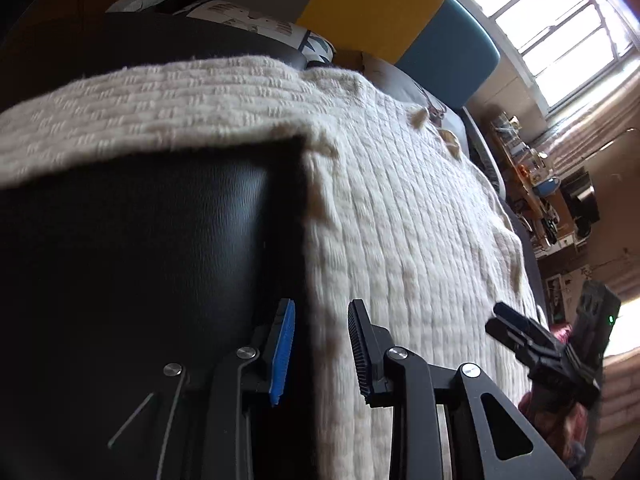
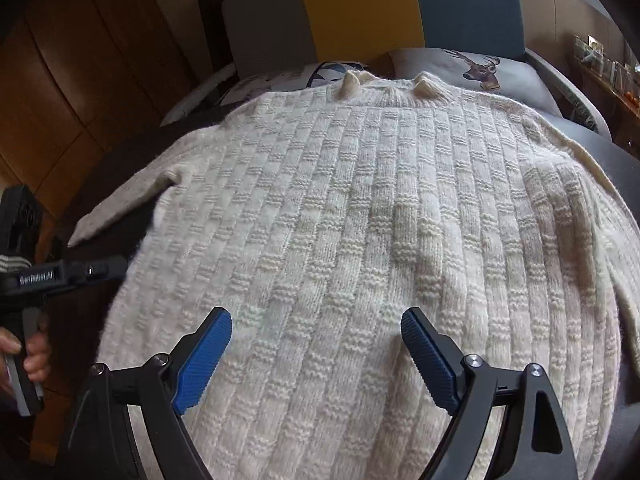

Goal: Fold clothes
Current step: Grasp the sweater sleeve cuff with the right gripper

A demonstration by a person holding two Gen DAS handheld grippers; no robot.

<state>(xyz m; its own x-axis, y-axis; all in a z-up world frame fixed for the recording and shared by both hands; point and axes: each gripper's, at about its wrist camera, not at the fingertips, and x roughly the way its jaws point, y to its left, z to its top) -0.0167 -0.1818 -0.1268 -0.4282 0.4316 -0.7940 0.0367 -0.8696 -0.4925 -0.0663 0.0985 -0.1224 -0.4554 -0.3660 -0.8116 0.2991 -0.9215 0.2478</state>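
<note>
A cream knitted sweater (image 2: 360, 208) lies spread flat, collar (image 2: 384, 84) at the far end. Its left sleeve (image 2: 120, 204) stretches out to the side over a dark bed cover (image 1: 140, 240); its right sleeve (image 2: 580, 220) lies along the body. My right gripper (image 2: 316, 316) is wide open just above the lower body of the sweater, with nothing between its fingers. My left gripper (image 1: 320, 306) is open at the sweater's (image 1: 400, 220) left side edge, which runs between the blue pad (image 1: 284, 344) and the black pad (image 1: 360, 344). A hand (image 2: 32, 356) holds the left gripper (image 2: 100, 270).
A deer pillow (image 2: 476, 68) and a patterned pillow (image 2: 280, 76) lie beyond the collar, before grey (image 2: 268, 20), yellow (image 2: 356, 8) and teal (image 2: 468, 4) headboard panels. Wooden wardrobe doors (image 2: 80, 60) stand at left. A cluttered desk (image 1: 532, 184) and window (image 1: 560, 28) are at right.
</note>
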